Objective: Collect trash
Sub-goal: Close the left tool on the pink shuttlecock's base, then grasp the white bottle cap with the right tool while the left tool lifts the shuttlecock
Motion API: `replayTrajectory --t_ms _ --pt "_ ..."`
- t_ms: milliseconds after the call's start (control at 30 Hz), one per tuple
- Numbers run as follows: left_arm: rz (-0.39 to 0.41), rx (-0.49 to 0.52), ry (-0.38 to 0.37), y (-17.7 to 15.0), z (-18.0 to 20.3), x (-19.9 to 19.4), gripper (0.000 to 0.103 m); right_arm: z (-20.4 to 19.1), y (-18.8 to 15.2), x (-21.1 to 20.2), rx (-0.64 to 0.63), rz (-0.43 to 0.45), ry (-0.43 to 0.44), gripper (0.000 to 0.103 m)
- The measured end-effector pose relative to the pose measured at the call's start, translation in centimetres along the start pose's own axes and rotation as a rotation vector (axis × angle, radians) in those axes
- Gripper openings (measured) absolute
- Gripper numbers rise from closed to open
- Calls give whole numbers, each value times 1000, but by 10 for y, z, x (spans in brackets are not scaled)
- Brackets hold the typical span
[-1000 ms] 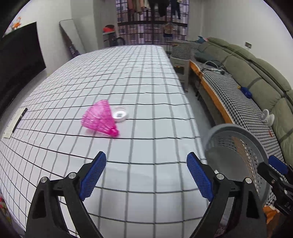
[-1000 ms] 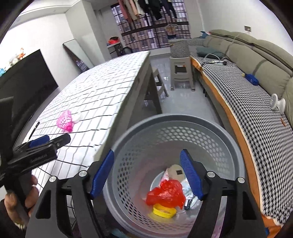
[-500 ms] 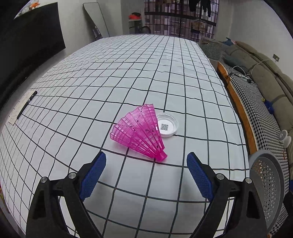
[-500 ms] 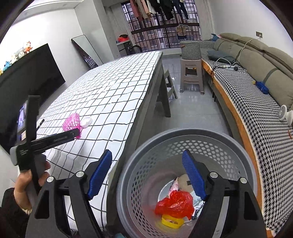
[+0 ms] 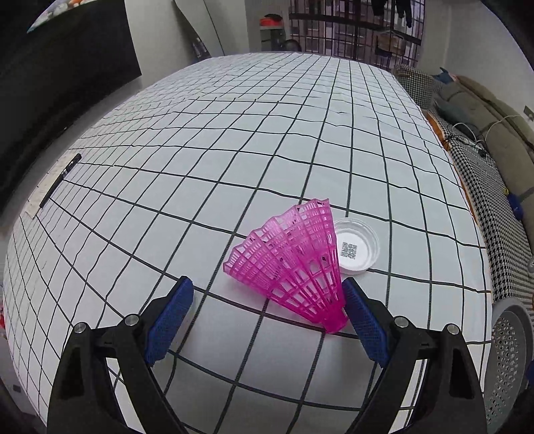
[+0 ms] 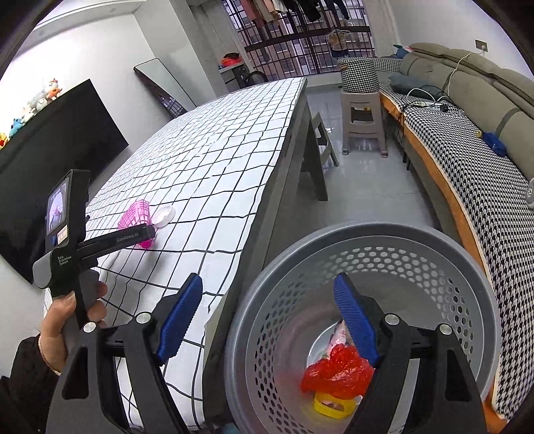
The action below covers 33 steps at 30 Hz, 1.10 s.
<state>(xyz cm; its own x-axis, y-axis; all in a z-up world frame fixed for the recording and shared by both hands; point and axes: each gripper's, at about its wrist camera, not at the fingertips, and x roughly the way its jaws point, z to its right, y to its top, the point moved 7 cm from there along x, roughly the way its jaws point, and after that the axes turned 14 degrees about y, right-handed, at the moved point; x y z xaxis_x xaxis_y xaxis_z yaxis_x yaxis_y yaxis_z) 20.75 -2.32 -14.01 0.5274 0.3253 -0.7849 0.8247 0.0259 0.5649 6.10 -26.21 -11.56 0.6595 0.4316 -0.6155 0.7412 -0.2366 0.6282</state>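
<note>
Checked table (image 5: 233,133); basket (image 6: 417,243) holds red bag (image 6: 337,370) (crumpled).

Home living room: sofa (image 6: 467,96), television (image 6: 60,133), hanging laundry (image 6: 293,13).

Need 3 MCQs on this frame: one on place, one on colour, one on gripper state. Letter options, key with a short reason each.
1. Where is the white lid?
A. in the basket
B. on the table beside the pink shuttlecock
C. on the sofa

2. What colour is the crumpled bag in the grey basket?
A. red
B. green
C. black

3. The left gripper is:
A. shut on the lid
B. open
C. out of view

Key: B, the lid lies next to the shuttlecock on the checked cloth; A, red plastic shows at the basket's bottom; B, both pads stand wide apart, one by the shuttlecock's tip.
</note>
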Motion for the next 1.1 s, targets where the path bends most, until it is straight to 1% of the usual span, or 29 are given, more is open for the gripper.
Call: replayTrajectory --t_ms 167,300,433,600,667,733,767,800,833,867,900,1000,1100 --pt "3 -16 36 1 -26 5 88 -4 2 4 -6 -1 7 78" --pt "4 -27 44 1 -36 8 88 -7 0 4 -6 2 8 78" --pt "14 -17 29 3 -31 8 88 -9 0 3 -10 2 3 78" --pt "23 3 2 11 -15 9 88 -7 0 -3 -6 6 -10 78" --pt "26 9 -5 14 -10 11 86 -6 0 -5 -5 9 -17 78" --pt "21 16 -17 15 -6 13 75 -5 0 -7 -3 12 -22 78" --pt "15 20 -26 15 -5 14 74 -5 1 -8 -3 14 -24 78" --pt "18 18 -36 16 -5 14 70 -4 1 -8 -1 14 -27 78" --pt "18 19 -45 16 -4 13 62 -4 0 -9 0 14 -28 78" --pt "20 21 -54 16 -4 13 57 -4 0 -9 1 14 -30 78" --pt "22 23 -64 16 -4 12 48 -4 0 -9 1 14 -31 78" --pt "30 30 -81 15 -5 7 43 -7 -1 -8 -2 7 -29 78" --pt "37 24 -96 12 -12 2 43 -15 -1 -4 -13 -1 -28 78"
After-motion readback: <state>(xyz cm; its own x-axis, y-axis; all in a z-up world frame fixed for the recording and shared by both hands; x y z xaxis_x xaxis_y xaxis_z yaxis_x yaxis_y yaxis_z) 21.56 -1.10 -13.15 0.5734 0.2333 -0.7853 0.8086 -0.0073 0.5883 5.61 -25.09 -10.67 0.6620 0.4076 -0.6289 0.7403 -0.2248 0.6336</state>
